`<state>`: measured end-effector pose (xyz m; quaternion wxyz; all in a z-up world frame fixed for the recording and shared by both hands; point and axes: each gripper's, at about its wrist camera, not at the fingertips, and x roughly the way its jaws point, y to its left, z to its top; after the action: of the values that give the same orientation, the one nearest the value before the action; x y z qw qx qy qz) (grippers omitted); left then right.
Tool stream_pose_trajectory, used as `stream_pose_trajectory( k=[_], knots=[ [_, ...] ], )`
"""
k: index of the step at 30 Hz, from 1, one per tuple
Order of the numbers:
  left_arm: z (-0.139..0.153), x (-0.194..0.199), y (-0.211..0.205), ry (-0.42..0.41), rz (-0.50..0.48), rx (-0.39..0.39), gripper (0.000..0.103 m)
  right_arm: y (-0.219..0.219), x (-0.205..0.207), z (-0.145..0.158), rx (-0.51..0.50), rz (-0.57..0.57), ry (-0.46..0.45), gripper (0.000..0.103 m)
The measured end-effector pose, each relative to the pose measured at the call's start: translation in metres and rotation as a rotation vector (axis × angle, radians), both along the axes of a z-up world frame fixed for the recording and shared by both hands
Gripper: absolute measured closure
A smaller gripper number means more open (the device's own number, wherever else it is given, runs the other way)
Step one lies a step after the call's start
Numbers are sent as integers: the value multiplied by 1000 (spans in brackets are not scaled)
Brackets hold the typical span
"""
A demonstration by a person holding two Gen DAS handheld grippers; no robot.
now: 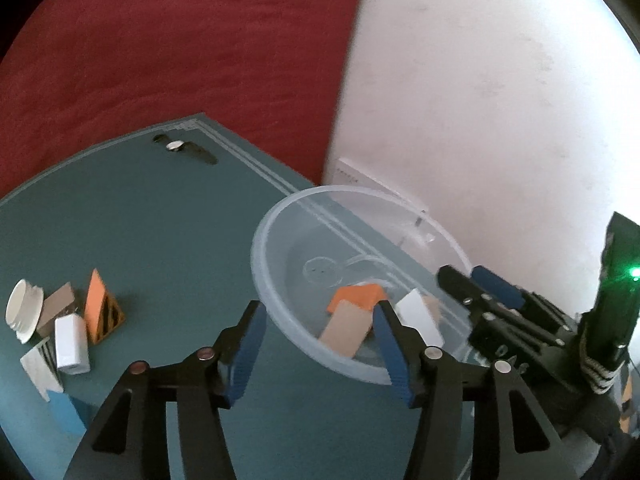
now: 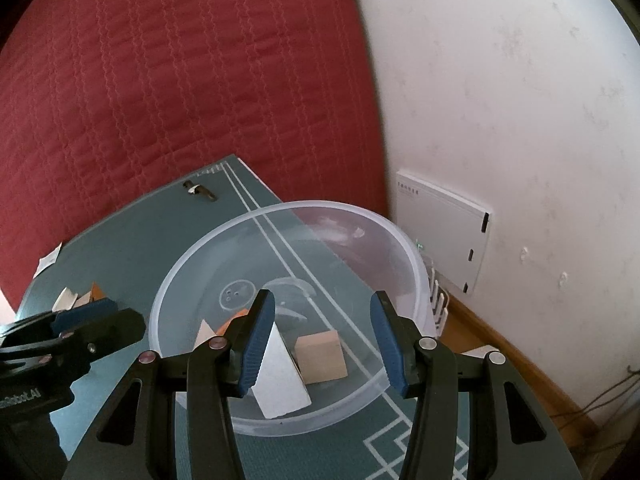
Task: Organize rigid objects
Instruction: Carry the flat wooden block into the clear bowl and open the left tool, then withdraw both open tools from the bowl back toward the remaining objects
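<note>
A clear plastic bowl (image 1: pixel 280 216) (image 2: pixel 412 280) stands on the teal mat (image 1: pixel 160 220). Inside lie an orange block (image 1: pixel 358 295), a tan block (image 1: pixel 346 332), a white wedge (image 2: pixel 280 376) and a wooden cube (image 2: pixel 322 356). My left gripper (image 1: pixel 320 348) is open over the bowl's near-left rim, with the tan block just beyond its right finger and nothing pinched. My right gripper (image 2: pixel 325 340) stands open above the bowl's near side, with the white wedge beside its left finger. Each gripper shows in the other's view: the right gripper (image 1: pixel 460 274) and the left gripper (image 2: pixel 124 312).
Loose pieces lie at the mat's left: a white ribbed cap (image 1: pixel 24 312), a brown block (image 1: pixel 58 308), an orange striped prism (image 1: pixel 102 312), a white block (image 1: pixel 72 344) and a blue block (image 1: pixel 68 412). A wristwatch (image 1: pixel 184 146) lies far back. Behind are a red quilt (image 2: pixel 180 80) and a white wall (image 2: pixel 520 100).
</note>
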<state>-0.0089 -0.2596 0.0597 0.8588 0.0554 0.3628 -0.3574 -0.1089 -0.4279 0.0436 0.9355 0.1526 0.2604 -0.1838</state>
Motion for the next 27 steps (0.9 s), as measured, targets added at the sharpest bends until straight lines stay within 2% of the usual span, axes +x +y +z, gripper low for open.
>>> stream_pose_trajectory(
  k=[5, 6, 8, 12, 20, 27],
  knots=[
    [-9, 4, 10, 2, 59, 44, 44, 0, 0, -1, 0, 3, 2, 52],
    [-10, 4, 11, -5, 68, 55, 43, 1, 0, -1, 0, 4, 2, 52],
    [-12, 3, 11, -26, 92, 85, 29, 1, 0, -2, -2, 7, 3, 52],
    [-14, 1, 13, -49, 109, 105, 26, 2, 1, -3, -1, 11, 9, 52],
    [-14, 3, 23, -71, 156, 126, 14, 12, 3, -2, -19, 21, 10, 52],
    [-14, 5, 32, -104, 194, 149, 10, 26, 6, -1, -41, 48, 11, 52]
  ],
)
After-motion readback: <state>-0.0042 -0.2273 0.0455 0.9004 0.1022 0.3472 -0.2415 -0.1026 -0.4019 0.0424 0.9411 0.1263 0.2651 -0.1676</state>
